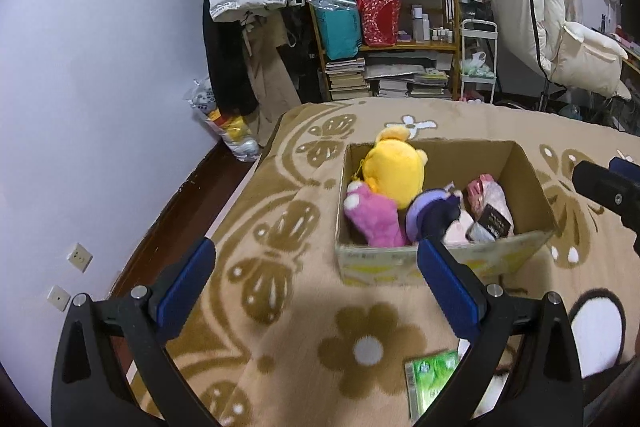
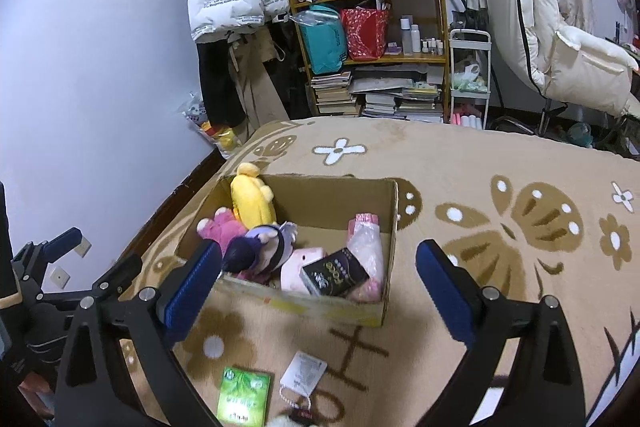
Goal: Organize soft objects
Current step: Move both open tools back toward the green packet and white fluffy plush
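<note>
I see both grippers, left (image 1: 314, 263) and right (image 2: 318, 265), fingers wide and empty above the box (image 1: 440, 259) of plush toys (image 1: 394, 173) on the bed (image 1: 280, 307).

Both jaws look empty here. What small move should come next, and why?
Probably lower the right gripper toward the green packet on the blanket: both grippers are open and empty, the cardboard box already holds plush toys, and the packet still lies outside it.

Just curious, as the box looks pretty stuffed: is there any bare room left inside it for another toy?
Some. The cardboard box has bare floor at its far right corner, behind the pink packet. The left side is crowded: yellow plush, pink plush, purple doll.
</note>
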The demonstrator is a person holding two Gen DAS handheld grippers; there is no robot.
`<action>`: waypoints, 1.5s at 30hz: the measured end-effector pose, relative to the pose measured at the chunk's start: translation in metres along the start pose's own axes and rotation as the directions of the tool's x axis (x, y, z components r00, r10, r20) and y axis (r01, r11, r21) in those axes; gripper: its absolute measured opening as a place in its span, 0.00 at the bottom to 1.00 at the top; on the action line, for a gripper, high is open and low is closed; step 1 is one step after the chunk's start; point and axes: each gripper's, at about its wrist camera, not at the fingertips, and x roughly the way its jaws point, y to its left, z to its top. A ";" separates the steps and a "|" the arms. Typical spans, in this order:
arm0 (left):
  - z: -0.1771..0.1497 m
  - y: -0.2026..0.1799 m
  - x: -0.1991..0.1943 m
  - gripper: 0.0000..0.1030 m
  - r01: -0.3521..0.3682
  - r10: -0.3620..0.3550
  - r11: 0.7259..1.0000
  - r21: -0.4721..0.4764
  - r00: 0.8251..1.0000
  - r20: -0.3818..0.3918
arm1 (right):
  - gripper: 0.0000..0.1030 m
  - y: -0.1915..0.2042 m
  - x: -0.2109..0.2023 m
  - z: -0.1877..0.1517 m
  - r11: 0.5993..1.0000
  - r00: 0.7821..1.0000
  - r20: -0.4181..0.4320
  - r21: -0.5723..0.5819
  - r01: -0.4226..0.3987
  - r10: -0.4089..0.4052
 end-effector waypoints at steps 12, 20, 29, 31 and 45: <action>-0.039 -0.002 -0.027 0.97 -0.027 0.027 1.000 0.001 0.999 -0.030 | 0.99 0.005 -0.031 -0.037 1.000 0.999 -0.020 0.003 0.027 -0.027; -0.057 -0.007 -0.026 0.97 -0.029 0.029 1.000 0.000 0.997 -0.067 | 0.99 0.002 -0.034 -0.065 0.999 0.997 -0.063 0.028 0.034 -0.032; -0.074 -0.006 -0.013 0.97 -0.016 0.015 1.000 -0.007 0.992 -0.126 | 0.99 -0.005 -0.026 -0.089 0.997 0.991 -0.125 0.049 0.055 -0.049; -0.077 -0.007 -0.009 0.97 -0.014 0.013 1.000 -0.007 0.990 -0.143 | 0.99 -0.005 -0.023 -0.093 0.997 0.989 -0.138 0.053 0.061 -0.053; -0.091 -0.014 0.026 0.97 0.016 -0.014 1.000 0.005 0.965 -0.261 | 0.99 -0.004 0.009 -0.121 0.996 0.963 -0.261 0.049 0.078 -0.063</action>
